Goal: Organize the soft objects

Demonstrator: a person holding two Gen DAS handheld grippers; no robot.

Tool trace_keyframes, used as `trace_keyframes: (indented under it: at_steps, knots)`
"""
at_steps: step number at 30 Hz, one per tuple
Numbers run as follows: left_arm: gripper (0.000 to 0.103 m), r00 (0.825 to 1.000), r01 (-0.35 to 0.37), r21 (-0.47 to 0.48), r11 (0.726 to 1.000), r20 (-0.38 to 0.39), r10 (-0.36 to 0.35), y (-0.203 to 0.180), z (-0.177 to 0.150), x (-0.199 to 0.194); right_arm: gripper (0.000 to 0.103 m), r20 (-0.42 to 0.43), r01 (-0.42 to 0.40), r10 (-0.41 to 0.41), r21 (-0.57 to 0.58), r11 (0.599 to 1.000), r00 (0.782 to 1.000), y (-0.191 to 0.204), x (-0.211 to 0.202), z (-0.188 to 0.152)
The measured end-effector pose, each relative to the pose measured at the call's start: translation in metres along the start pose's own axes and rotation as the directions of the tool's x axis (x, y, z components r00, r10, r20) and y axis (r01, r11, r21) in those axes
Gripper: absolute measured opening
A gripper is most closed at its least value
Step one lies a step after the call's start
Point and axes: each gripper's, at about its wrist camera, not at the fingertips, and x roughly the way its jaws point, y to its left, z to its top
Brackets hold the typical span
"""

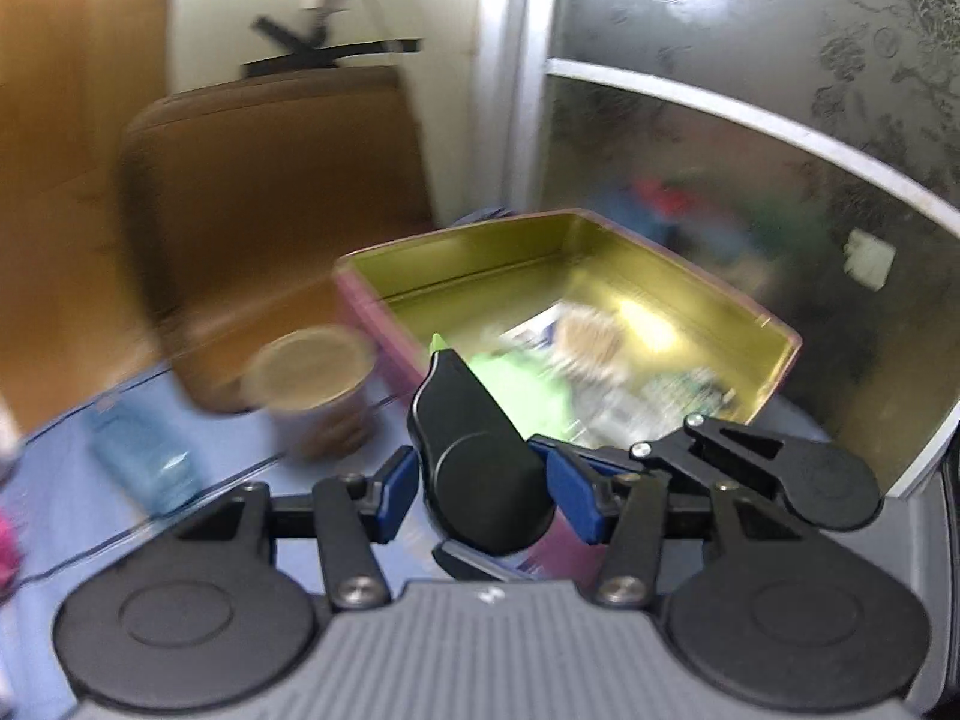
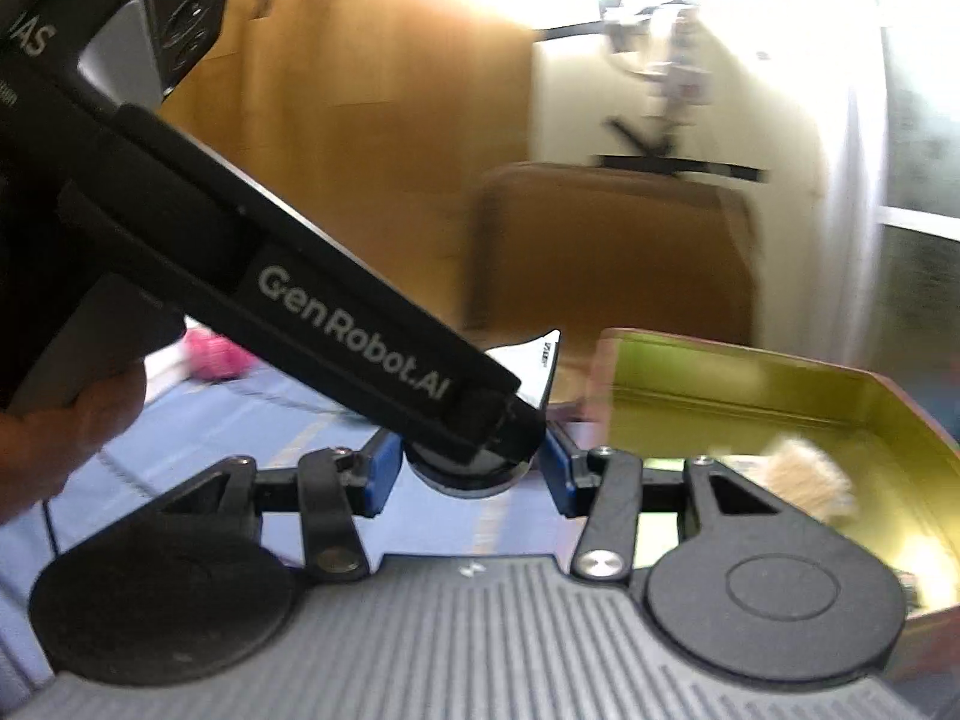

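Note:
A pink tin box [image 1: 774, 336] with a gold inside stands open on the blue table; in the right wrist view its wall [image 2: 750, 384] shows at the right. A beige fluffy object [image 1: 585, 336] [image 2: 804, 480], a green soft item [image 1: 522, 378] and small packets lie in it. My left gripper [image 1: 480, 480] hovers just before the box, blue pads apart, with a black device part between them. My right gripper [image 2: 468, 468] is likewise apart, with the other black handheld gripper [image 2: 336, 324] crossing between its pads. A pink fuzzy object [image 2: 213, 357] lies far left on the table.
A paper cup [image 1: 312, 384] stands left of the box, and a blue packet [image 1: 144, 456] lies further left. A brown chair [image 1: 270, 210] stands behind the table. A patterned glass door [image 1: 780, 120] is at the right. The views are blurred by motion.

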Motion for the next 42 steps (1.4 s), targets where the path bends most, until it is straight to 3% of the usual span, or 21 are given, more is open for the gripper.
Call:
trace_keyframes:
  at_steps: [5,11,16,21,24,27,28,31,32,33,36,38,42]
  knots:
    - [0.048,0.999,0.039,-0.03,0.999,-0.003,-0.039,-0.024,0.015,0.047,0.053,-0.041,0.093,-0.091,0.05,0.994,0.995,-0.044,0.003,-0.005]
    - [0.051,0.996,-0.087,-0.045,0.995,-0.003,0.087,-0.037,0.016,0.088,0.053,-0.12,0.195,-0.184,0.088,0.977,0.976,-0.062,0.034,-0.015]
    - [0.051,0.994,-0.078,-0.107,0.991,0.062,0.085,-0.015,0.006,0.054,0.052,-0.062,0.176,-0.169,0.136,0.975,0.984,-0.059,0.015,-0.018]
    - [0.052,0.978,-0.136,-0.216,0.967,0.125,0.165,0.036,-0.027,0.008,0.052,-0.004,0.122,-0.123,0.145,0.982,0.992,-0.043,0.008,-0.006]
    - [0.052,0.955,-0.221,-0.318,0.922,0.119,0.27,0.081,-0.06,-0.019,0.052,0.009,0.023,-0.025,0.13,0.991,1.0,-0.019,0.013,0.004]
    - [0.053,0.917,-0.326,-0.418,0.848,0.08,0.391,0.13,-0.101,-0.048,0.051,-0.028,-0.103,0.106,0.095,0.99,0.994,0.015,0.033,0.009]
    - [0.053,0.9,-0.364,-0.442,0.82,0.06,0.432,0.145,-0.115,-0.057,0.051,-0.047,-0.139,0.143,0.089,0.986,0.989,0.025,0.04,0.009]
    - [0.053,0.827,-0.492,-0.506,0.708,-0.017,0.562,0.186,-0.157,-0.077,0.051,-0.102,-0.271,0.278,0.072,0.96,0.955,0.059,0.07,0.012]
    - [0.053,0.813,-0.508,-0.543,0.669,-0.045,0.58,0.2,-0.17,-0.082,0.051,-0.121,-0.306,0.313,0.074,0.949,0.942,0.07,0.082,0.014]
    - [0.052,0.813,-0.5,-0.58,0.644,-0.056,0.58,0.21,-0.181,-0.086,0.051,-0.143,-0.33,0.339,0.083,0.94,0.93,0.081,0.096,0.017]
    - [0.055,0.808,-0.443,-0.659,0.608,0.002,0.59,0.222,-0.194,-0.099,0.052,-0.18,-0.378,0.396,0.128,0.917,0.9,0.112,0.143,0.037]
    - [0.055,0.796,-0.455,-0.646,0.612,0.012,0.605,0.22,-0.193,-0.098,0.052,-0.196,-0.393,0.422,0.172,0.903,0.885,0.131,0.176,0.051]
    - [0.055,0.796,-0.463,-0.629,0.624,0.014,0.605,0.22,-0.191,-0.095,0.056,-0.226,-0.403,0.44,0.192,0.895,0.869,0.167,0.235,0.076]
